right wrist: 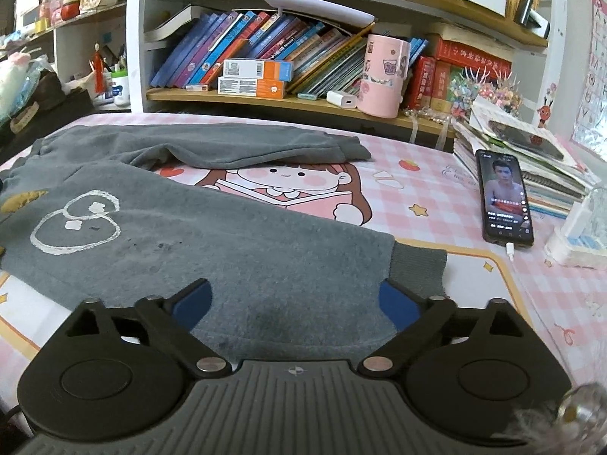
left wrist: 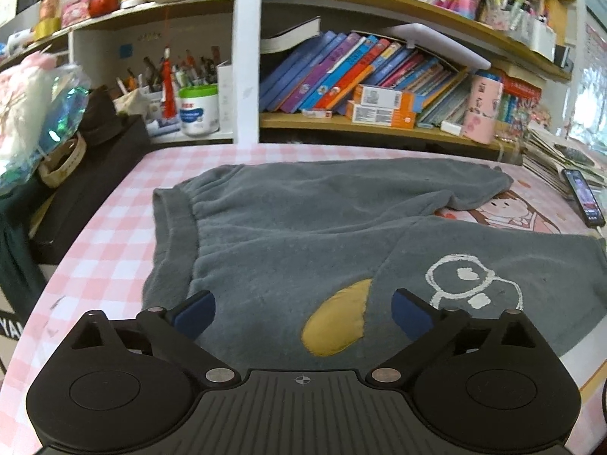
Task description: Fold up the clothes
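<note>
A child's study corner at home: shelves (right wrist: 265,100) crammed with children's books (right wrist: 242,49), a pen pot (left wrist: 159,87) and trinkets, above a desk with a pink cartoon-girl mat (right wrist: 417,197).

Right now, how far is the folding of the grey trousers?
Done: the grey trousers lie spread flat on the pink checked table cover, legs apart, no fold visible. In hand: nothing; the left gripper and right gripper have open jaws above the near leg. Left: every fold.
</note>
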The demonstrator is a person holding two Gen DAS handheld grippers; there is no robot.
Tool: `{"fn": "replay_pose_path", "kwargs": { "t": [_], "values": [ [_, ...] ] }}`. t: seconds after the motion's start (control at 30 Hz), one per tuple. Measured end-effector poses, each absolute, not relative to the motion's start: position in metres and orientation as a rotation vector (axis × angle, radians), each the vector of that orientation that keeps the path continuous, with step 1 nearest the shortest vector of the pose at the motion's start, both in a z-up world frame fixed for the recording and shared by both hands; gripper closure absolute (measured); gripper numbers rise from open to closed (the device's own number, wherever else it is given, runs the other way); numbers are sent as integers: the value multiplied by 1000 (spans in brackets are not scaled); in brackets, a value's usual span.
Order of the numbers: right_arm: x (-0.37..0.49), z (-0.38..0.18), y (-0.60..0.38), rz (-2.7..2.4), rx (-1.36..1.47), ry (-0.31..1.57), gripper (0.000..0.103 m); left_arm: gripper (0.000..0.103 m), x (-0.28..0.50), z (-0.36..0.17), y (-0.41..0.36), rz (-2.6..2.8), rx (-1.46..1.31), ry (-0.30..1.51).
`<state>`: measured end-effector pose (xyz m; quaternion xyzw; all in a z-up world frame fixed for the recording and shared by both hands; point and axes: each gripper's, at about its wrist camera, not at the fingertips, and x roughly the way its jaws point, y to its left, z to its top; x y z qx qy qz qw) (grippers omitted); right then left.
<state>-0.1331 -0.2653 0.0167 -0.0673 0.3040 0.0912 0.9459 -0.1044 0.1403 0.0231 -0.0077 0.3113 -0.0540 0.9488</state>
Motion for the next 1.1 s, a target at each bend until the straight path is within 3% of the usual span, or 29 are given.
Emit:
{"fn": "replay_pose_path", "kwargs": {
  "t": [1.1],
  "values": [
    [-119,11,-257,180,-162,656,3,1,-91,15,136,-139,47,635]
  ]
}}
